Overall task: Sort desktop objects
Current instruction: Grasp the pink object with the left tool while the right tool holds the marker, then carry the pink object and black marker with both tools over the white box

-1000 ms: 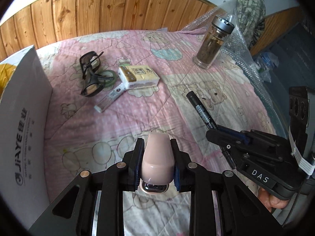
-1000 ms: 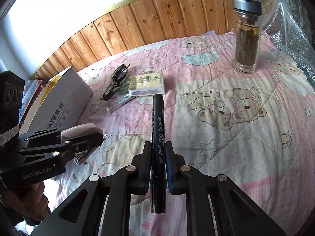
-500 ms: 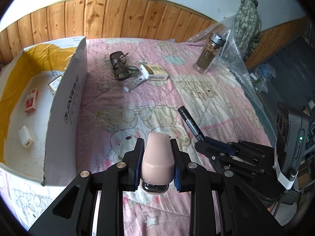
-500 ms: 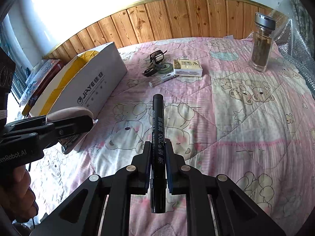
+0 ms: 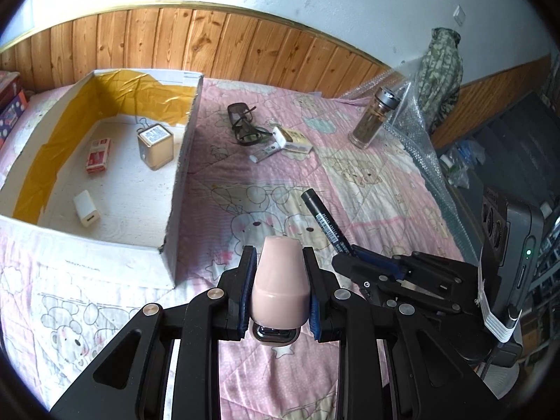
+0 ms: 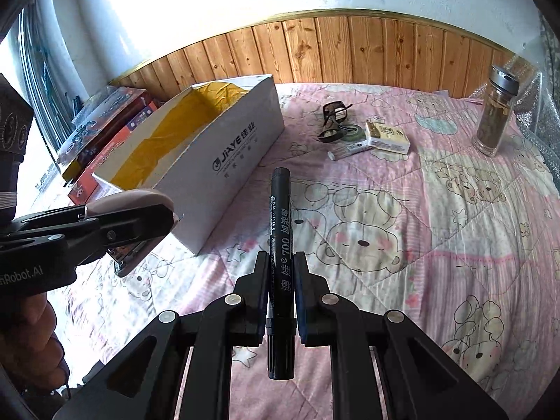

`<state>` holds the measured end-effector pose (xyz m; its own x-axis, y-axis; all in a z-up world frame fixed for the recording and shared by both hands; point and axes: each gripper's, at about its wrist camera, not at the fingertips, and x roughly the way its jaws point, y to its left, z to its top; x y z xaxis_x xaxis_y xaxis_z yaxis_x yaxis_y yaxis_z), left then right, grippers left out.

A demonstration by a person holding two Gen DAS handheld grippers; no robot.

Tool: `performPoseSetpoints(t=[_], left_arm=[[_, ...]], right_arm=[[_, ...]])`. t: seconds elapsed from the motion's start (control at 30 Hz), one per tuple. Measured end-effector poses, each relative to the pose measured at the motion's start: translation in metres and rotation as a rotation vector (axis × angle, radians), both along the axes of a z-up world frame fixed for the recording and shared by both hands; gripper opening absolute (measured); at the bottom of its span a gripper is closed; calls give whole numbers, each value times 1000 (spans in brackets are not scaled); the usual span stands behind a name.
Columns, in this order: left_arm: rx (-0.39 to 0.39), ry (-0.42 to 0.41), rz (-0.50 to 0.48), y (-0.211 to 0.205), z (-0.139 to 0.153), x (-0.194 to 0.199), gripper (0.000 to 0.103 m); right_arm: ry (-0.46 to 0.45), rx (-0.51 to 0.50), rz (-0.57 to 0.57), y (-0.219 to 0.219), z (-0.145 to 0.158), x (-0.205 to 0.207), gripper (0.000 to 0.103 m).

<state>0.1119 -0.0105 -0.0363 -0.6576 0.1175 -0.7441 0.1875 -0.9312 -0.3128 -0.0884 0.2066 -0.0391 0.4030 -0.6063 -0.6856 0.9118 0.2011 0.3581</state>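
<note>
The pink stapler (image 5: 280, 280) is clamped in my left gripper (image 5: 278, 292) and the black marker (image 6: 280, 241) in my right gripper (image 6: 280, 301), both beside the box (image 5: 185, 161), so I should clear its wall before releasing.

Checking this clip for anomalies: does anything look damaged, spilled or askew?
Only the white box: its near right corner is ragged and torn. Nothing spilled; the bottle stands upright, and the stapler and marker sit straight between the fingers.
</note>
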Motion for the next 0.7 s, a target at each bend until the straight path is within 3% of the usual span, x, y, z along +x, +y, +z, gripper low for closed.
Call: performPoseSetpoints(t=[0.7], left_arm=[[41,91,217,-107,46,59,26]], right_arm=[[39,-104,203,-17,68,91,14]])
